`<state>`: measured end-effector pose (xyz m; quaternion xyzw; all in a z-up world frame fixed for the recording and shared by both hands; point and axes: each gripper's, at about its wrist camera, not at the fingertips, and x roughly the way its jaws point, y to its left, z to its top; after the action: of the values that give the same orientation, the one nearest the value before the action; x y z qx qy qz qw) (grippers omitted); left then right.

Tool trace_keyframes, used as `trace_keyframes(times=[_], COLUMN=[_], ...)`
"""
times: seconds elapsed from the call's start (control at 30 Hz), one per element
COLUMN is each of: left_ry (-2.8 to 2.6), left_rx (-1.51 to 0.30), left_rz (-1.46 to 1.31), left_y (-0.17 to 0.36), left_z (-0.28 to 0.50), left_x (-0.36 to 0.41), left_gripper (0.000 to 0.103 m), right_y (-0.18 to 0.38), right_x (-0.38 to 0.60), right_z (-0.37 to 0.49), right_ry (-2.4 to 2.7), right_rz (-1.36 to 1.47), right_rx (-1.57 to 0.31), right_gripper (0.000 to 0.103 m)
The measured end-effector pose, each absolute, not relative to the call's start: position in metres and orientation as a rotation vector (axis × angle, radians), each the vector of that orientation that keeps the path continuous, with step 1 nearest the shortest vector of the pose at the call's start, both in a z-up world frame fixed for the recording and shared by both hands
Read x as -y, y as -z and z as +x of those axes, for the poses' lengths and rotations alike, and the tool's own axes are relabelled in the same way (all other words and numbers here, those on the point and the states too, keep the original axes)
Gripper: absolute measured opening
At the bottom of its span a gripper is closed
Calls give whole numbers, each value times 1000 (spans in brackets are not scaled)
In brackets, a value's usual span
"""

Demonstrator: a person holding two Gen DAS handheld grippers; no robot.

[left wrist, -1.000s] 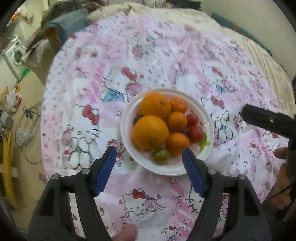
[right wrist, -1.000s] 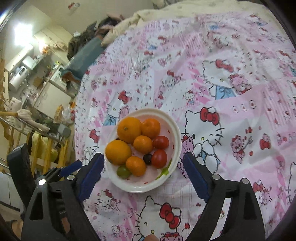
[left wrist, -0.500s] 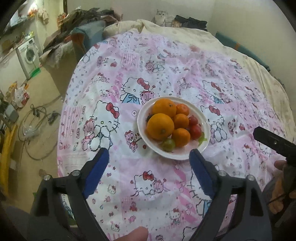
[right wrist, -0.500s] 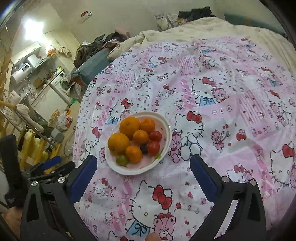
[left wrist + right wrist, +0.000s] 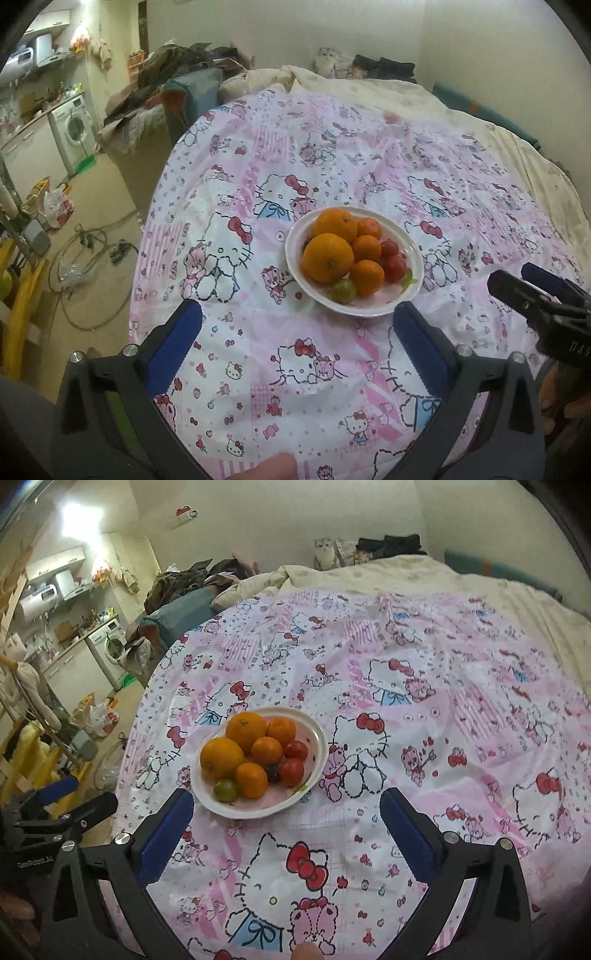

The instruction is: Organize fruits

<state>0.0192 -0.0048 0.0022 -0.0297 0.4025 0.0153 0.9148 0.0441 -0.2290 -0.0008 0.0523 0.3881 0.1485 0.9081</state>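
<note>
Since the earlier frames both grippers have drawn back from the plate (image 5: 413, 258), which now sits smaller, just right of centre in the left wrist view and left of centre in the right. The left gripper (image 5: 295, 325) is opening, its jaws wide with only the pink printed cloth (image 5: 258, 369) between them; the right gripper (image 5: 286, 808) stands wide and empty too. Oranges (image 5: 328, 257), tomatoes (image 5: 394, 268) and a green fruit (image 5: 343, 291) are piled on the plate (nothing lies loose on the cloth), so the sorting looks finished.
</note>
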Motion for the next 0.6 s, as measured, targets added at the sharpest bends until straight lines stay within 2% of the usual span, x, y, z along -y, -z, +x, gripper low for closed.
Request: trace_keyframes(times=[0.6], left_ry=[-60], left_rx=[-865], left_rz=[-150], left_y=[4], left_z=[29], left_x=[-7], left_gripper=[102], right_y=[10], right_x=[224], right_z=[52], right_ry=[-286], right_rz=[94], right_rx=[-820], right_gripper=[103])
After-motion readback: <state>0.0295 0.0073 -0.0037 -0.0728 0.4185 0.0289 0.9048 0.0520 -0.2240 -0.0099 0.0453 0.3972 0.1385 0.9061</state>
